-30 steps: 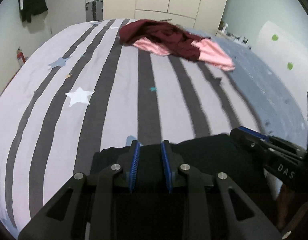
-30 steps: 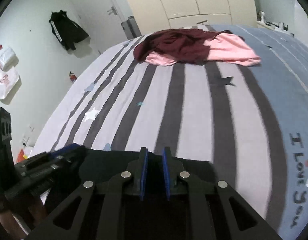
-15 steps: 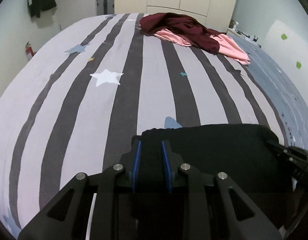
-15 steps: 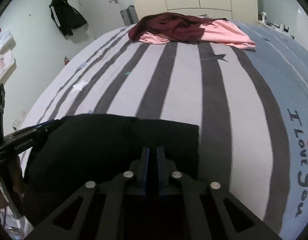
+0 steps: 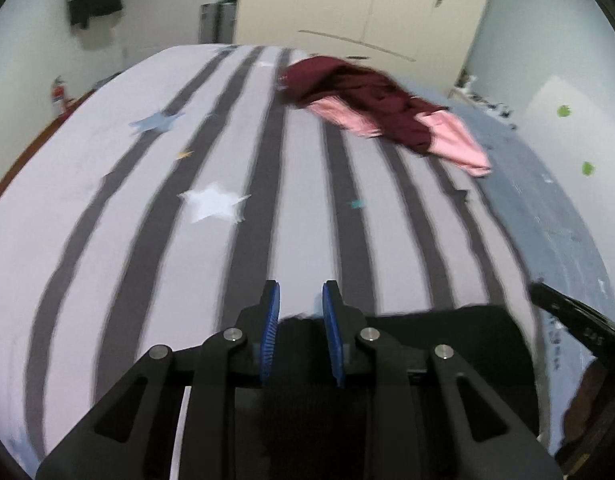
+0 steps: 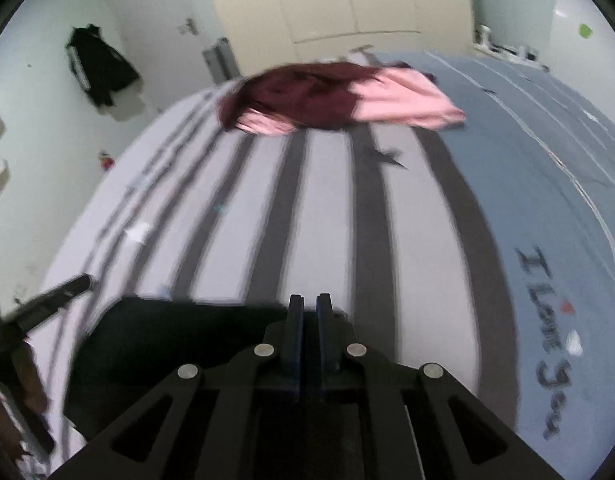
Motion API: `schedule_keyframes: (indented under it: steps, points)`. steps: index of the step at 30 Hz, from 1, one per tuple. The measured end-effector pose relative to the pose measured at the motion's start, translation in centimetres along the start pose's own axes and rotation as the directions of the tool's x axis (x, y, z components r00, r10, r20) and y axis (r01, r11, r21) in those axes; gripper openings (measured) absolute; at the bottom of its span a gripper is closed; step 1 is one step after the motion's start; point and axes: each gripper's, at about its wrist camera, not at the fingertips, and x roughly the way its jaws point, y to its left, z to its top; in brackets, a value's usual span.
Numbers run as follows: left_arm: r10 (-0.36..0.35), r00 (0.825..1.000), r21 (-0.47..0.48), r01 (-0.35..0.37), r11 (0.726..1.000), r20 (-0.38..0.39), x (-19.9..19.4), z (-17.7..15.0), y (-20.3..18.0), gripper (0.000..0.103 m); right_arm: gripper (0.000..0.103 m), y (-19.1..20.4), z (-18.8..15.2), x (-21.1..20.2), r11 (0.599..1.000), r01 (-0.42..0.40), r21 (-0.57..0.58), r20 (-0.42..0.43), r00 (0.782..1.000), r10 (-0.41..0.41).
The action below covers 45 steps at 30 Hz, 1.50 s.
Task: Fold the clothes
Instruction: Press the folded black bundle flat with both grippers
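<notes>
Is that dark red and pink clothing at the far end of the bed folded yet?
No. The maroon garment lies crumpled in a heap over the pink one.

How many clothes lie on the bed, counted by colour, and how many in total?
Black garment: 1
Dark red garment: 1
Pink garment: 1
Total: 3 on the bed
</notes>
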Motion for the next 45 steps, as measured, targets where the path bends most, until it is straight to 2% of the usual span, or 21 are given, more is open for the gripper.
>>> schedule_keyframes:
  steps: [3,4,6,9,12,14,16,20,24,27,29,31,34,38,42,45]
  points:
    - [-0.024,0.998,0.014,0.025,1.0,-0.054,2.6,0.1,-1.5,0.02,0.007,2.3,1.4,2.4,0.998,-0.051,-0.03,-0.019,0.999,0.051]
    - [-0.016,0.997,0.02,0.018,1.0,-0.078,3.5,-0.2,-1.9,0.02,0.007,2.8,1.3,3.3,0.997,-0.07,-0.033,-0.034,0.997,0.069]
    - [0.029,0.992,0.046,-0.024,0.999,-0.121,5.2,-1.2,-2.2,0.02,0.007,3.3,0.7,5.7,0.997,-0.06,-0.047,-0.089,0.994,0.056]
    - [0.063,0.995,0.086,-0.056,0.995,-0.082,5.5,-2.4,-1.9,0.02,0.006,3.0,-1.3,8.7,0.997,-0.028,-0.066,-0.154,0.988,0.018]
    - [0.075,0.994,0.083,-0.069,0.994,-0.075,5.1,-2.7,-1.4,0.02,0.006,1.9,-2.2,8.4,0.998,-0.019,-0.063,-0.12,0.993,0.011]
    - [0.086,0.994,0.07,-0.081,0.994,-0.068,4.7,-2.7,-1.0,0.02,0.0,1.1,-2.5,8.1,0.997,0.041,-0.069,-0.101,0.994,-0.048]
    - [0.08,0.995,0.064,-0.075,0.995,-0.065,4.4,-2.8,-0.7,0.02,0.0,-0.1,-2.8,8.0,0.998,0.039,-0.043,-0.101,0.994,-0.044]
    - [0.129,0.99,0.036,-0.127,0.991,-0.055,3.0,-2.9,0.5,0.02,0.0,-0.9,-2.6,7.6,0.996,0.081,-0.035,-0.083,0.993,-0.083]
    - [0.176,0.982,0.005,-0.176,0.984,-0.069,2.5,-3.2,2.1,0.02,0.0,-3.7,-2.6,6.3,0.985,0.17,0.031,-0.073,0.983,-0.168]
    - [0.212,0.974,-0.022,-0.214,0.977,-0.077,1.9,-3.0,3.0,0.019,0.002,-5.5,-2.6,5.1,0.974,0.204,0.095,-0.08,0.977,-0.197]
    - [0.208,0.976,-0.054,-0.211,0.976,-0.069,1.1,-2.7,3.4,0.019,0.002,-4.8,-2.3,4.1,0.98,0.18,0.08,-0.066,0.982,-0.175]
    - [0.168,0.985,-0.075,-0.171,0.982,-0.047,0.0,-2.2,3.4,0.019,0.002,-3.8,-1.9,3.0,0.988,0.149,0.052,-0.047,0.988,-0.146]
    - [0.088,0.996,-0.057,-0.088,0.994,-0.013,-1.3,-1.6,1.8,0.019,0.005,-0.8,-1.4,1.5,0.998,0.024,0.05,-0.019,1.0,-0.023]
    - [0.005,1.0,-0.008,-0.005,1.0,-0.01,-1.1,-2.1,-0.7,0.019,0.005,3.3,-1.9,1.4,0.993,-0.112,0.026,-0.019,0.993,0.113]
    - [0.011,0.999,0.047,-0.01,0.999,-0.032,0.4,-4.3,-1.9,0.019,0.005,5.7,-3.7,2.3,0.988,-0.151,0.003,-0.047,0.987,0.151]
    - [0.052,0.999,0.123,-0.052,0.991,0.002,1.3,-6.5,-2.6,0.019,0.004,6.0,-6.1,3.2,0.992,-0.124,-0.039,-0.045,0.992,0.122]
